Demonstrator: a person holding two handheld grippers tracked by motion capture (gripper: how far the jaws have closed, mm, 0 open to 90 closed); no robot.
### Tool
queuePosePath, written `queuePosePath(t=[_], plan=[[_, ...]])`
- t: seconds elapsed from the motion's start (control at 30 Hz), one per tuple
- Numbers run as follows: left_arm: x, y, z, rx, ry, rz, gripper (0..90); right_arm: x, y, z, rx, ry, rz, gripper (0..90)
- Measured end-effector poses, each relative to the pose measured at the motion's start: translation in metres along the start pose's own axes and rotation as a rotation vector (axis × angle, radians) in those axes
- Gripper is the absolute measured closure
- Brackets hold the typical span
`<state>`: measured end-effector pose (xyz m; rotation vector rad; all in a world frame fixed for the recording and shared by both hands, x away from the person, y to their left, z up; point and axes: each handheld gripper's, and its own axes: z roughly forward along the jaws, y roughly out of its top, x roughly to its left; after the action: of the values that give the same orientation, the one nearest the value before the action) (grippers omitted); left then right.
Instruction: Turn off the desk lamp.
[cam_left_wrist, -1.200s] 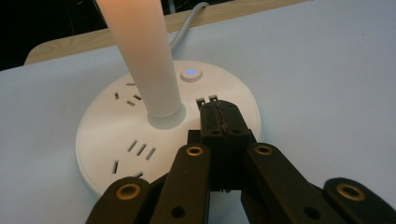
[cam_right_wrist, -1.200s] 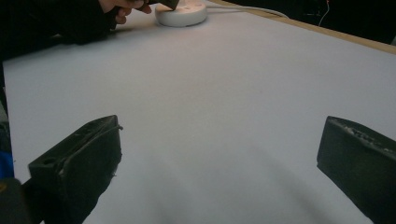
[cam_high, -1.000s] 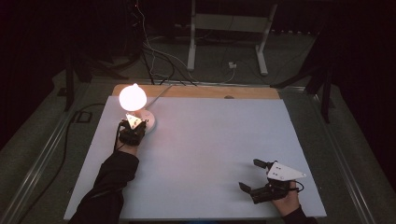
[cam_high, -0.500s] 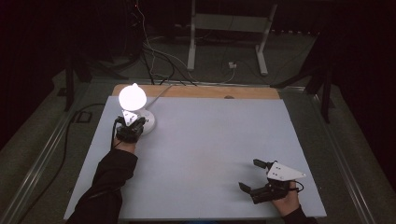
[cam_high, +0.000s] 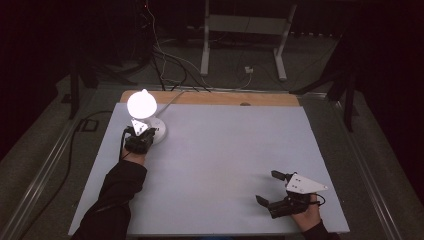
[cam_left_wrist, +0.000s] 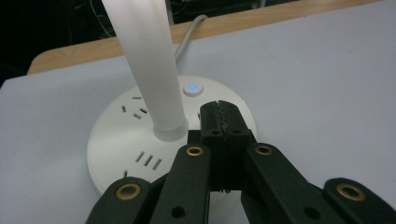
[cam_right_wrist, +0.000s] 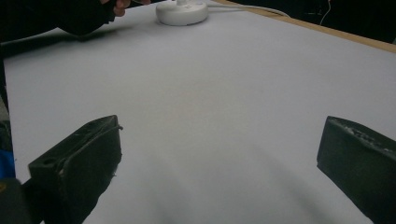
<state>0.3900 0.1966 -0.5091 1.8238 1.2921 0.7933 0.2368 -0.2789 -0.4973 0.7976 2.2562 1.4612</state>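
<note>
My left gripper (cam_left_wrist: 223, 122) is closed with nothing between the jaws; the two toothed faces meet. Its tip sits on the round white lamp base (cam_left_wrist: 140, 154), just short of the small button (cam_left_wrist: 192, 88), which shows a blue light. A second ago this gripper stood slightly nearer my side of the base; it has since advanced toward the button, a small shift. The lamp head (cam_high: 142, 104) glows bright now and glowed equally bright in the earlier frames, so I judge the switch state unchanged and the press, if one is intended, not yet made or not yet effective.

My right gripper (cam_high: 280, 192) is open, jaws spread wide, resting low over the bare surface (cam_high: 240, 150) near its front right corner, well apart from the lamp. It has not moved over the last second.

Count, outward from the left gripper:
- Buttons on the base: one.
- White stems (cam_left_wrist: 144, 60) rising from the base: one.
- Socket slot groups on the base: at least three visible.
- Lamps: one, at the far left of the surface.
- Power cords (cam_left_wrist: 189, 32) leaving the base toward the far edge: one.
- Grippers: two.
</note>
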Motion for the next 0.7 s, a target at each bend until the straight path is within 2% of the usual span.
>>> queuePosePath(t=[0.5,0.7], plan=[[-0.0020,-0.0066,0.0061,0.024,0.005,0.016,90.0,-0.0001,-0.0002,0.0005,0.002,0.000,0.000,0.0],[-0.0058,-0.0069,0.0062,0.024,0.021,0.039,90.0,-0.0003,-0.0003,0.0007,0.004,0.001,0.002,0.0]])
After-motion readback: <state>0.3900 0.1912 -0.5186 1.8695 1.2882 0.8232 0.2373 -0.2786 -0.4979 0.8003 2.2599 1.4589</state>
